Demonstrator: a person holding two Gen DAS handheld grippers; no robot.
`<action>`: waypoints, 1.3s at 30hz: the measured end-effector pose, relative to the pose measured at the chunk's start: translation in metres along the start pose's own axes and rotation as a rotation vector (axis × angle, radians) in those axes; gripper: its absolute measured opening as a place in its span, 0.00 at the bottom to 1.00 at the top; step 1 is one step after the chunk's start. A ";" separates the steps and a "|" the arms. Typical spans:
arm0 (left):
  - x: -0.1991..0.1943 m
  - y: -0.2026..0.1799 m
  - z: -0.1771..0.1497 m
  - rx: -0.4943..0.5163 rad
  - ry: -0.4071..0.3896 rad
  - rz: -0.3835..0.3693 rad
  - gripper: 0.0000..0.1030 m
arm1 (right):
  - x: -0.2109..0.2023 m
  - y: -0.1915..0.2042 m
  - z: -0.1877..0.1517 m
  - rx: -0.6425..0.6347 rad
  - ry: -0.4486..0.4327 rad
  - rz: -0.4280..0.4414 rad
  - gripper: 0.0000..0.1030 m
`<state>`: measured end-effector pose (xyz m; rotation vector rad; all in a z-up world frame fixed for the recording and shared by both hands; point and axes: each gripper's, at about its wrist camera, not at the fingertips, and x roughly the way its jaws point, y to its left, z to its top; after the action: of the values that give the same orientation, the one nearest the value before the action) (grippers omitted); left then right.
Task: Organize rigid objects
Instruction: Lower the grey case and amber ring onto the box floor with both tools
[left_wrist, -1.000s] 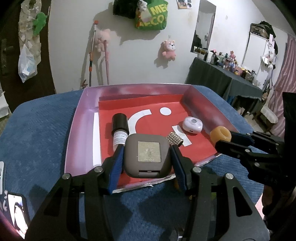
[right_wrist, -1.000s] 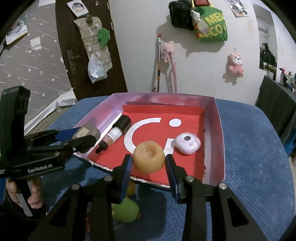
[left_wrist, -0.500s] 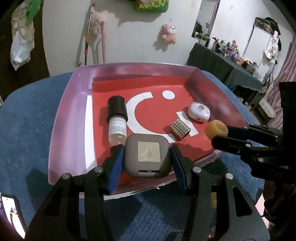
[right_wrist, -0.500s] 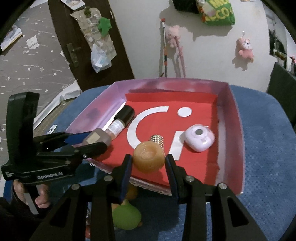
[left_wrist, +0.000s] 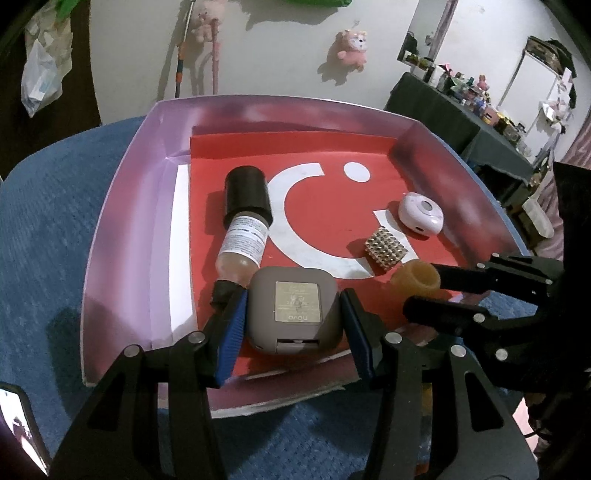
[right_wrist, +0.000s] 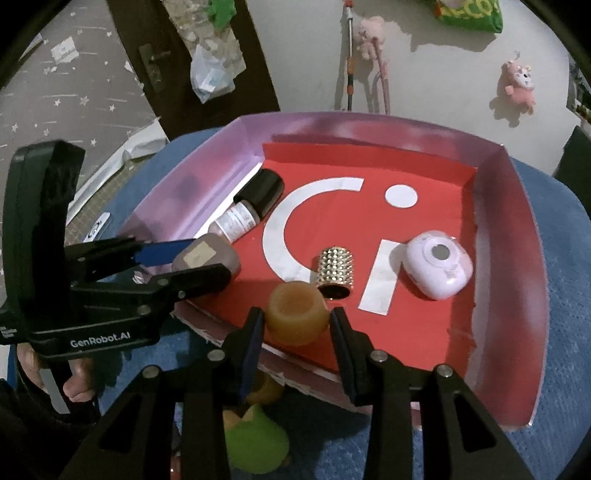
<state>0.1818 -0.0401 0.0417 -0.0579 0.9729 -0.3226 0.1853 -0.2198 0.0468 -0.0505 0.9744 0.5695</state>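
Note:
My left gripper (left_wrist: 293, 314) is shut on a grey rounded square case (left_wrist: 293, 308), held over the near left part of the pink-walled tray (left_wrist: 122, 206) with a red floor. It also shows in the right wrist view (right_wrist: 207, 258). My right gripper (right_wrist: 297, 323) is shut on an amber ring-shaped piece (right_wrist: 297, 312), held over the tray's near edge; it shows in the left wrist view (left_wrist: 419, 277) too. In the tray lie a black-capped bottle (left_wrist: 245, 214), a studded metal cylinder (right_wrist: 334, 271) and a pink-white round case (right_wrist: 437, 264).
The tray rests on a blue cloth surface (left_wrist: 48, 229). A green soft toy (right_wrist: 255, 443) lies below my right gripper outside the tray. A phone (left_wrist: 22, 424) lies at the near left. A wall with hanging toys stands behind.
Both grippers have moved forward and lower over the tray with their objects still held. The tray's contents have not moved.

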 end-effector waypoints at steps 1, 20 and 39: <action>0.002 0.001 0.000 -0.001 0.004 0.003 0.47 | 0.002 0.000 0.000 0.000 0.004 0.003 0.38; 0.028 0.014 0.016 -0.050 -0.003 0.044 0.47 | 0.020 -0.022 0.006 0.065 -0.017 -0.073 0.39; 0.034 0.012 0.018 -0.051 -0.016 0.078 0.47 | 0.023 -0.033 0.013 0.092 -0.057 -0.160 0.39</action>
<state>0.2173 -0.0401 0.0224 -0.0692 0.9654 -0.2253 0.2208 -0.2346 0.0291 -0.0290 0.9303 0.3770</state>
